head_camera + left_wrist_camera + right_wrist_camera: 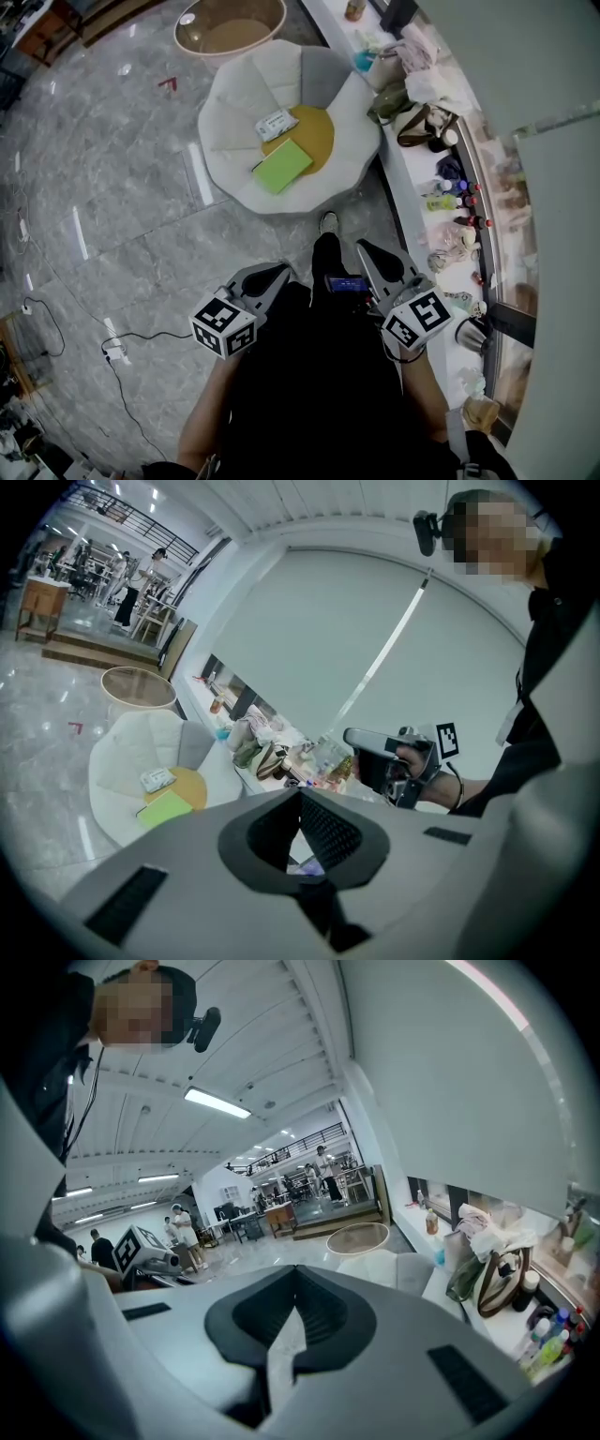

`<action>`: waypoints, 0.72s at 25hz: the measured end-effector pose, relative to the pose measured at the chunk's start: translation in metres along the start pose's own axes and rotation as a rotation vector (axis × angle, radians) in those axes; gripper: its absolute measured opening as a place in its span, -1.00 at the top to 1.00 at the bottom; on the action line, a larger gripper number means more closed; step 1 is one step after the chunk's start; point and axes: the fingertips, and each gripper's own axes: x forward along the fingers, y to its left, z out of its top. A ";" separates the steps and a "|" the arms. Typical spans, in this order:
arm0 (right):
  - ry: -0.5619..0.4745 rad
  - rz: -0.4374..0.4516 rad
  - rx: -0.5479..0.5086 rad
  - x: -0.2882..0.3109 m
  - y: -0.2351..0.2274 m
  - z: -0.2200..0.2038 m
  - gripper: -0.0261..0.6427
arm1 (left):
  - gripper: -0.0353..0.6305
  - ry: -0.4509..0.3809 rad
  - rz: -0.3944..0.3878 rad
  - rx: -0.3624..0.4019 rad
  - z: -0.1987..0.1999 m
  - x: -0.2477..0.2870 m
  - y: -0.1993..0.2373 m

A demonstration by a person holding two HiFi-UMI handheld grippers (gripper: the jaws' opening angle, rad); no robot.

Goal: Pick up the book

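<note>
A light green book (pixel 282 165) lies flat on a round yellow cushion (pixel 317 131) in a white petal-shaped chair (pixel 234 103), with a small white packet (pixel 276 124) beside it. The left gripper view shows the same book (pixel 164 808) low at the left, well ahead. Both grippers are held near the person's body, some way short of the chair. My left gripper (pixel 281 272) is shut and holds nothing. My right gripper (pixel 364 246) also has its jaws together and is empty. The right gripper view shows only the chair's back (pixel 384 1265), not the book.
A round glass-topped table (pixel 230 26) stands beyond the chair. A long white counter (pixel 412 202) crowded with bags, bottles and a kettle (pixel 472 333) runs along the right. A cable (pixel 122 347) trails over the grey marble floor at the left. People stand far off.
</note>
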 end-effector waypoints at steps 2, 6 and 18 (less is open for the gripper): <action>-0.005 0.016 -0.002 0.010 -0.012 0.009 0.88 | 0.85 -0.006 0.015 -0.001 0.011 0.008 0.005; -0.013 0.039 -0.007 0.027 -0.038 0.026 0.88 | 0.85 -0.015 0.040 -0.007 0.029 0.026 0.014; -0.009 0.122 0.001 0.067 -0.117 0.068 0.88 | 0.85 -0.046 0.107 -0.074 0.086 0.091 0.035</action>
